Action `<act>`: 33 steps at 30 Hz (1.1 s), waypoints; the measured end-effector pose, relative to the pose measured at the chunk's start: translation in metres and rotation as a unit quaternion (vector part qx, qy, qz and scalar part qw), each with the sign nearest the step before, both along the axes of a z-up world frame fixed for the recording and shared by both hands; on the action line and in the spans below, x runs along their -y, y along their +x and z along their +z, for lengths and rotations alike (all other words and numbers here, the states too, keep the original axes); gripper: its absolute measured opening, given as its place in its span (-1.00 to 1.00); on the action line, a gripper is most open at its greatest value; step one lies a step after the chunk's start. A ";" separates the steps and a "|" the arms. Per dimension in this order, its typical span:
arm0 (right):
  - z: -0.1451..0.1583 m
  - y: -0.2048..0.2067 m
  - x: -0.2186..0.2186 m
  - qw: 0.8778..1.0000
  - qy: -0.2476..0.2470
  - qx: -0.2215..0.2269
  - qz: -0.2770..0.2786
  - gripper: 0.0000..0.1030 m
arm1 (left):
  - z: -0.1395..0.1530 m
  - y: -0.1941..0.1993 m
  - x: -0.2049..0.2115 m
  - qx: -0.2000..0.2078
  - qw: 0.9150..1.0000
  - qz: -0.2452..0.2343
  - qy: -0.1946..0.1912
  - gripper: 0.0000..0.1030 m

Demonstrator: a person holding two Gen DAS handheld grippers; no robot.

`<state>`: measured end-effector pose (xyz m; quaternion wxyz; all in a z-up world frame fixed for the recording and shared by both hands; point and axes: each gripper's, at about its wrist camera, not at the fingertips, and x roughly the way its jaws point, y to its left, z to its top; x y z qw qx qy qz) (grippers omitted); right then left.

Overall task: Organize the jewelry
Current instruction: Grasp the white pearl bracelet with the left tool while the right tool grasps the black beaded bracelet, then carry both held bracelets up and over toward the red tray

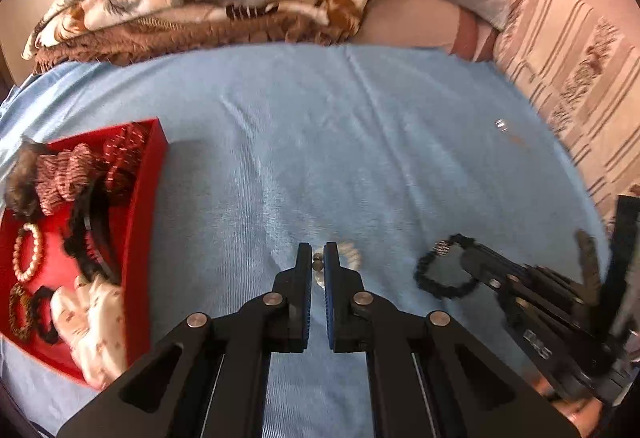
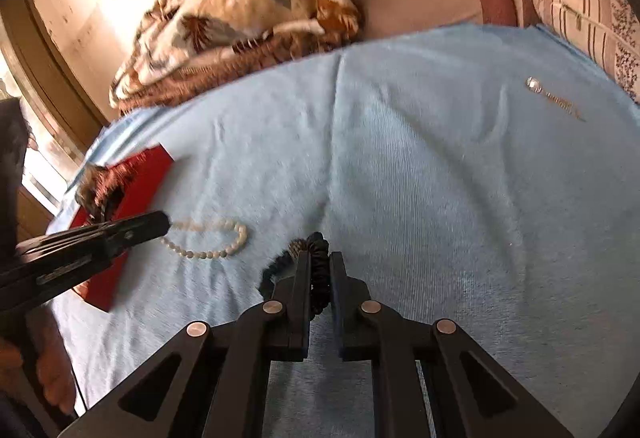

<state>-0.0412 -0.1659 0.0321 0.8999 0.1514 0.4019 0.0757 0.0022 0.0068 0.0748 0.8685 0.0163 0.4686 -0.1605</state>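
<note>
Left wrist view: left gripper [image 1: 318, 262] pinched on pearl bracelet [image 1: 349, 253], lower centre, red tray [image 1: 140, 222] at left, so carry it low and level; right wrist view: right gripper [image 2: 320, 270] clamped on black scrunchie [image 2: 320, 278], lower centre, to follow without snagging, 1 brooch [image 2: 554, 97] upper right remaining.
</note>
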 end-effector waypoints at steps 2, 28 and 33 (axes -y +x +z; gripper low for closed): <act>0.005 -0.004 -0.001 1.000 -0.001 0.010 -0.005 -0.81 | 0.012 -0.013 -0.002 0.009 1.000 -0.001 -0.006 -0.90; 0.105 -0.104 -0.066 0.995 -0.049 0.083 0.018 -0.81 | 0.106 -0.126 -0.076 0.122 0.991 0.047 0.011 -0.89; 0.116 -0.118 -0.086 0.994 -0.054 0.088 0.036 -0.81 | 0.118 -0.138 -0.090 0.143 0.987 0.067 0.017 -0.89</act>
